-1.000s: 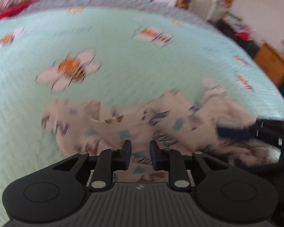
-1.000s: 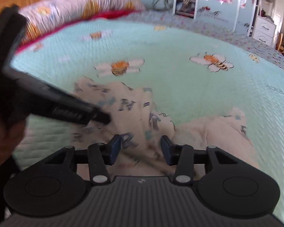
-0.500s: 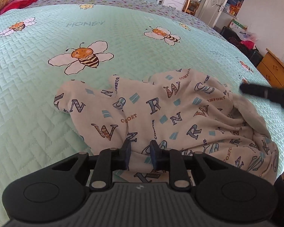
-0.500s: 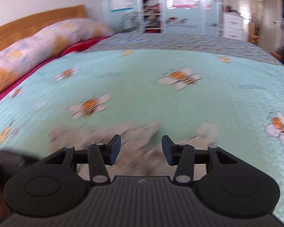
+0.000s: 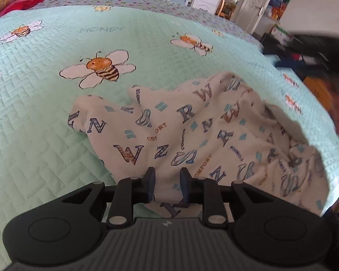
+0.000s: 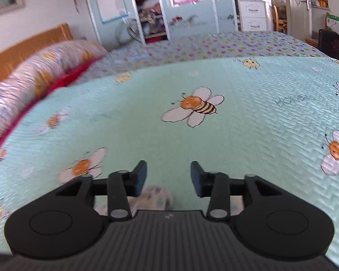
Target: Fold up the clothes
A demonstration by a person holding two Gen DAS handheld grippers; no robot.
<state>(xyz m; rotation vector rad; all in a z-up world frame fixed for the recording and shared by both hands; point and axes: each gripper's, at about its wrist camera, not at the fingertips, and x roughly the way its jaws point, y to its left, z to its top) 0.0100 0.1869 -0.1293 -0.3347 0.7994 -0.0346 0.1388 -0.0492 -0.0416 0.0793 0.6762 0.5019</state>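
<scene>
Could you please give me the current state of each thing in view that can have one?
Letter-print garment: crumpled and unfolded on the bedspread.
Left claw: narrow gap, garment edge between its fingers.
Right claw: jaws opening, nothing between them, lifted off the garment.
Bee-print bedspread: spread flat.
Wardrobe: open, clothes showing.

Soft matt cotton-like garment (image 5: 192, 135) with printed letters, rumpled on quilted, stitched matt bedspread (image 5: 45, 135); matt black plastic gripper fingers (image 6: 139, 176) with metal pins; glossy-ish wooden headboard (image 6: 22, 49) upper left.
</scene>
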